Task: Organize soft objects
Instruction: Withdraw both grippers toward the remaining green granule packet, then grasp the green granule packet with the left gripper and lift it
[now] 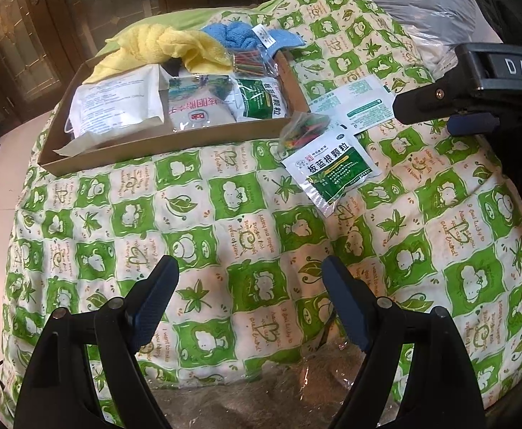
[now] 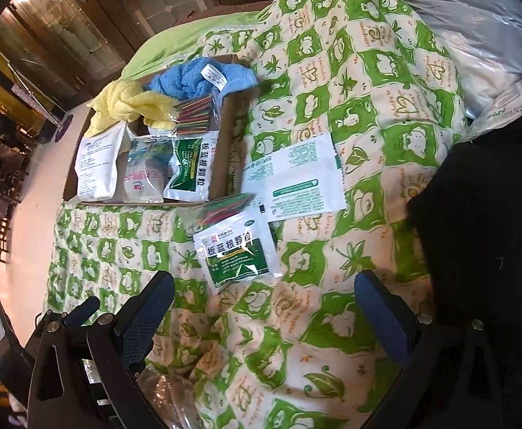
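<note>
1. Foil-and-plastic, the green-and-white granule sachet point(image 2: 237, 254) lies flat on the leaf-print quilt point(image 2: 332, 321), just ahead of the right gripper point(image 2: 264, 307) and a little toward its left finger. It looks light, limp and slick, so I would judge a pinch across one free edge safer than a squeeze on the filled middle.
2. Partly tucked under the sachet's far edge is a clear bag of coloured sticks point(image 2: 225, 209), crinkly and probably slippery too. Beyond and to the right lies a flat white packet point(image 2: 296, 175).
3. Ahead-left of both tools sits the cardboard tray point(image 1: 160, 141), already holding pouches, with a yellow towel point(image 1: 160, 44) and a blue towel point(image 1: 250, 35) at its far end.
4. Both tools are spread wide, nothing between their fingers; the left gripper point(image 1: 250, 286) has only quilt ahead of it.
5. Only the left wrist view shows the right tool's black body, ahead and to the right. Only the right wrist view shows a dark garment at its right edge.
</note>
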Action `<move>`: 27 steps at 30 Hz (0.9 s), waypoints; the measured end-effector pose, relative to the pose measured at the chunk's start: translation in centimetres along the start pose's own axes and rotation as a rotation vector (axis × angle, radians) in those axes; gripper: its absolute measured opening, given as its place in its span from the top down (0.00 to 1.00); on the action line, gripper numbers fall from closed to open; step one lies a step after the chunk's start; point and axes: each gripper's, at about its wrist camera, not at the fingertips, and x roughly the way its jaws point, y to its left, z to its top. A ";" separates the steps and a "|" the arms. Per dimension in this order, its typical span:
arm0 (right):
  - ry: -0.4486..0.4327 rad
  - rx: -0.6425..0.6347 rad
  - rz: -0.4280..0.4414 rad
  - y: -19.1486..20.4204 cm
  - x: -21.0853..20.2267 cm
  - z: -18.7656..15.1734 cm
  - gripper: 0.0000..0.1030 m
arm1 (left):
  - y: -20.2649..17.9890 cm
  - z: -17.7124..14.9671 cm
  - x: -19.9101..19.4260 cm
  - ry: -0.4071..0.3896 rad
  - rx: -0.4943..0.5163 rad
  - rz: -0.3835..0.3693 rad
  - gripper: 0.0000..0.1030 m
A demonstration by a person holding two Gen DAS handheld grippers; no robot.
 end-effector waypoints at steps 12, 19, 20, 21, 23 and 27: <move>0.013 -0.010 -0.017 -0.4 0.6 1.1 0.09 | -1.0 2.1 1.1 0.018 -0.014 -0.046 0.20; 0.041 -0.005 -0.038 -1.7 1.0 2.6 0.19 | -3.0 4.7 3.0 0.046 -0.051 -0.113 0.20; 0.047 -0.001 -0.031 -1.8 1.1 2.8 0.19 | -3.4 4.9 3.3 0.047 -0.044 -0.114 0.20; 0.051 0.001 -0.025 -1.9 1.3 3.1 0.19 | -3.9 5.3 3.8 0.048 -0.027 -0.112 0.20; 0.054 -0.007 -0.027 -1.8 1.6 3.7 0.20 | -4.7 5.9 4.6 0.049 0.007 -0.111 0.20; 0.063 -0.031 -0.039 -1.4 2.6 5.0 0.21 | -5.6 7.1 6.1 0.044 0.075 -0.099 0.20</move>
